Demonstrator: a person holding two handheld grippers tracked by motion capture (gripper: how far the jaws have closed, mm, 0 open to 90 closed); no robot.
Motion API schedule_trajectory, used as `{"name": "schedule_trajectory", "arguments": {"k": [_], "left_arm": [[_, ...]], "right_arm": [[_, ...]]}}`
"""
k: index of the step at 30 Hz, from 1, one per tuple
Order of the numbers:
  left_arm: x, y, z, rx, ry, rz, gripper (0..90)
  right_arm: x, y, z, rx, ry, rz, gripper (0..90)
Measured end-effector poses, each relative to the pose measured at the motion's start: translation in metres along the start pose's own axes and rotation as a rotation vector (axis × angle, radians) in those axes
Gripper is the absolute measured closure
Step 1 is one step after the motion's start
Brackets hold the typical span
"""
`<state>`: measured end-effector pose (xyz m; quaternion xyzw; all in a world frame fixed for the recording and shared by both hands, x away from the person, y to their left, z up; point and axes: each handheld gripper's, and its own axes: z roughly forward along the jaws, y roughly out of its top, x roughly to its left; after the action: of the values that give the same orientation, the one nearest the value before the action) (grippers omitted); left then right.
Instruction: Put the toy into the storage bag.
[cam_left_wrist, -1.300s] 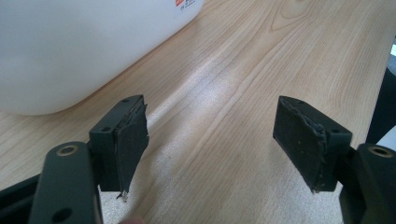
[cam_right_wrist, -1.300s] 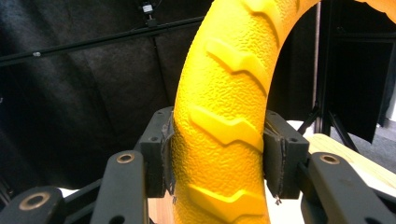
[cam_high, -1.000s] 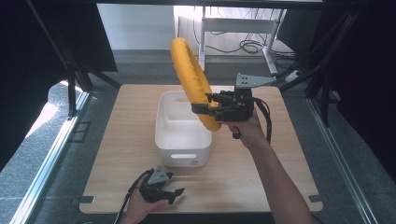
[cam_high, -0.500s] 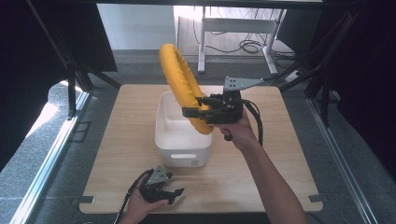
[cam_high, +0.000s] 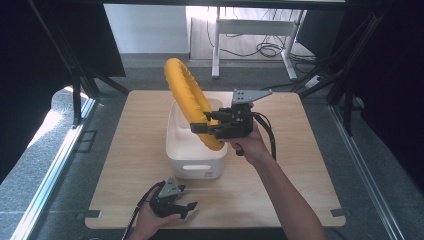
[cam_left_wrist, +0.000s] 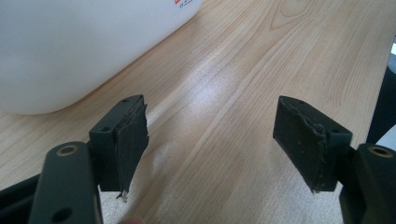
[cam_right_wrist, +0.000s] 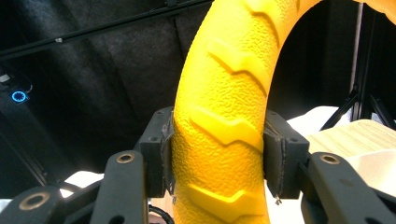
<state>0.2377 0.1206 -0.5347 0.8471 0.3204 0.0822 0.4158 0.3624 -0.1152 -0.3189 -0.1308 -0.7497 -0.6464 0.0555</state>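
right hand-held gripper (cam_high: 206, 126) clamped on yellow ring (cam_high: 190, 105), ring upright on edge, tilted up-left over white bin (cam_high: 192, 162). left hand-held gripper (cam_high: 186, 207) released, near counter (cam_high: 300, 165) front edge.

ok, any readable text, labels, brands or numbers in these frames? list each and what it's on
None readable.
White bin: a red-and-white sticker on its wall at the top edge of the left gripper view, cut off and blurred, no characters legible.
Yellow ring: raised chevron ridges, no lettering.
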Motion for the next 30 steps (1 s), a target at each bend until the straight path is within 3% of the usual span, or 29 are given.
{"name": "schedule_trajectory", "arguments": {"k": [13, 30], "left_arm": [[0.001, 0.000, -0.001, -0.001, 0.004, 0.005, 26.4], [0.000, 0.000, 0.000, -0.003, 0.000, -0.002, 26.3]], "right_arm": [[-0.005, -0.010, 0.009, 0.029, 0.013, 0.002, 51.4], [-0.022, -0.031, 0.021, 0.090, 0.024, 0.053, 51.3]]}}
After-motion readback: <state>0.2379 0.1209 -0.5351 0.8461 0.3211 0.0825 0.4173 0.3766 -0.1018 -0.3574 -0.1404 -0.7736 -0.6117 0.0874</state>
